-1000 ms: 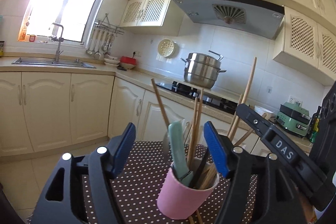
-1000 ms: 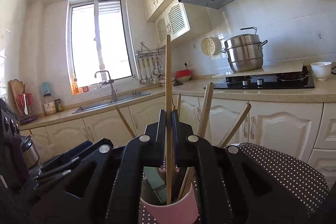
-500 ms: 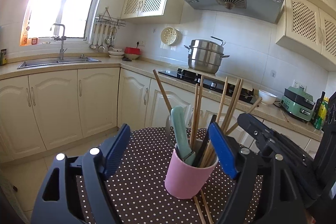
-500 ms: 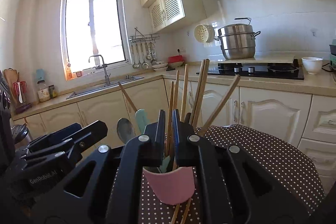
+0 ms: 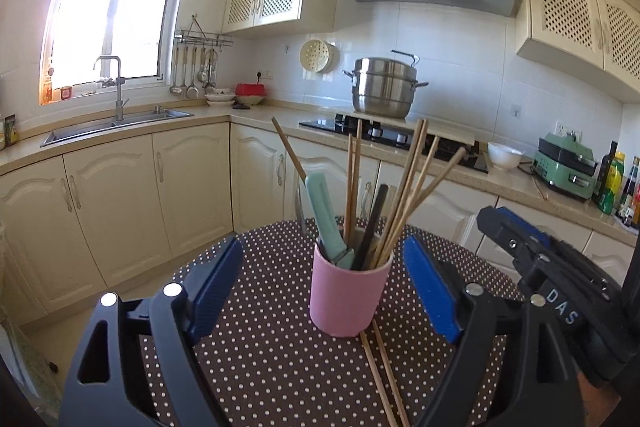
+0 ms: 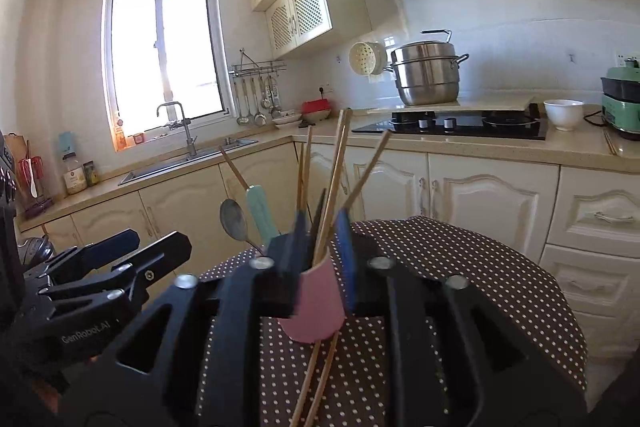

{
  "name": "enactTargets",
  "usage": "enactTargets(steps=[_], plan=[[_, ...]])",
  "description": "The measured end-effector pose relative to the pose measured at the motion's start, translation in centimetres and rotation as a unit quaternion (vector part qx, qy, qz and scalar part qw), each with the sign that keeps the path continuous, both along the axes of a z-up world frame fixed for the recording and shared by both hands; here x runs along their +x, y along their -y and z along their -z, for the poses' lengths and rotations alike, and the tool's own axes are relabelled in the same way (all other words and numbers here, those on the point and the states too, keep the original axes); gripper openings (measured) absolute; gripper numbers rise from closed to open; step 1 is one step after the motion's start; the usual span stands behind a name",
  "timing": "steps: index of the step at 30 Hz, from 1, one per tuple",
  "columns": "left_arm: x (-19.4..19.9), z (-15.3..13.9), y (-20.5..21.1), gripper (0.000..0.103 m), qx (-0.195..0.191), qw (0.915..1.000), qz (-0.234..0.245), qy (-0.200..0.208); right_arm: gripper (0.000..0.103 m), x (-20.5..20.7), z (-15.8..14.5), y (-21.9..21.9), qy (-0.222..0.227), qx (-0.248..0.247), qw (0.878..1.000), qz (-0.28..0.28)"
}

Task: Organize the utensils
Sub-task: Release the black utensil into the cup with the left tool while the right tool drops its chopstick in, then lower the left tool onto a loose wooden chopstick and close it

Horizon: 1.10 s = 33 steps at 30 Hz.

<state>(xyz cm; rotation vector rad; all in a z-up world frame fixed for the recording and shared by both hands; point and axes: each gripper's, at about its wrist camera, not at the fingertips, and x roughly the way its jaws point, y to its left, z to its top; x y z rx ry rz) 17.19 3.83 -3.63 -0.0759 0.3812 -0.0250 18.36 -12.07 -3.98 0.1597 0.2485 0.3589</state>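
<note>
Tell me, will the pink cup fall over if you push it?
Probably fairly easily. The pink cup is narrow, and long chopsticks lean out well above its rim, so it looks top-heavy. A push near the rim would likely tip it; the dotted tablecloth may stop it sliding first.

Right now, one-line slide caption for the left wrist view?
Open left gripper frames a pink cup of chopsticks and utensils; two chopsticks lie on the dotted tablecloth.

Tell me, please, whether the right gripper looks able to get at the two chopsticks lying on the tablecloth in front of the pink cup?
Probably yes. The two chopsticks lie bare on the dotted tablecloth, just below the right gripper, whose jaws stand slightly apart and hold nothing. Only the pink cup at their far ends crowds them.
</note>
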Motion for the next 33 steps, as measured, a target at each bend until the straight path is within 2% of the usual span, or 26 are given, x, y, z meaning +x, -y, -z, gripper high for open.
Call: enactTargets(steps=[1, 2, 5, 7, 9, 13, 17, 21, 25, 28, 31, 33], plan=[[-0.1, 0.2, 0.2, 0.081, 0.004, 1.0000, 0.000, -0.006, 0.043, -0.2, 0.0, 0.2, 0.000, 0.001, 1.000, 0.003], [-0.2, 0.3, 0.5, 0.081, 0.008, 0.9999, -0.001, -0.012, 0.050, -0.6, 0.0, 0.5, 0.002, 0.000, 1.000, 0.006], [-0.3, 1.2, 1.3, 0.081, 0.011, 0.9990, 0.006, -0.043, 0.051, -1.3, 0.2, 1.1, -0.002, -0.005, 1.000, 0.012], [0.0, 1.8, 1.7, 0.081, 0.010, 0.9977, 0.018, -0.065, 0.054, -1.5, 0.4, 1.4, -0.007, -0.006, 1.000, 0.011], [0.6, 2.8, 2.1, 0.081, 0.010, 0.9943, 0.034, -0.101, 0.055, -1.6, 0.7, 1.8, -0.015, -0.010, 1.000, 0.014], [1.9, 5.2, 2.4, 0.081, 0.014, 0.9850, 0.036, -0.168, 0.058, -1.1, 1.8, 2.6, -0.046, -0.017, 0.999, 0.019], [3.2, 7.5, 2.6, 0.080, -0.004, 0.9739, 0.046, -0.222, 0.059, -0.3, 3.6, 3.3, -0.090, -0.018, 0.996, 0.019], [4.3, 9.5, 3.2, 0.069, -0.008, 0.9638, 0.057, -0.260, 0.059, 0.2, 5.2, 3.6, -0.122, -0.023, 0.992, 0.017], [5.6, 11.4, 4.1, 0.054, -0.006, 0.9543, 0.060, -0.293, 0.060, 0.6, 6.4, 3.7, -0.147, -0.030, 0.989, 0.013], [6.5, 12.6, 4.5, 0.047, -0.008, 0.9470, 0.062, -0.315, 0.060, 0.8, 7.0, 3.8, -0.158, -0.031, 0.987, 0.010], [7.5, 13.5, 4.9, 0.043, -0.005, 0.9419, 0.062, -0.330, 0.060, 1.0, 7.3, 4.0, -0.167, -0.031, 0.985, 0.011], [8.0, 13.8, 5.3, 0.040, 0.010, 0.9431, 0.058, -0.327, 0.060, 1.1, 7.5, 4.0, -0.173, -0.031, 0.984, 0.011]])
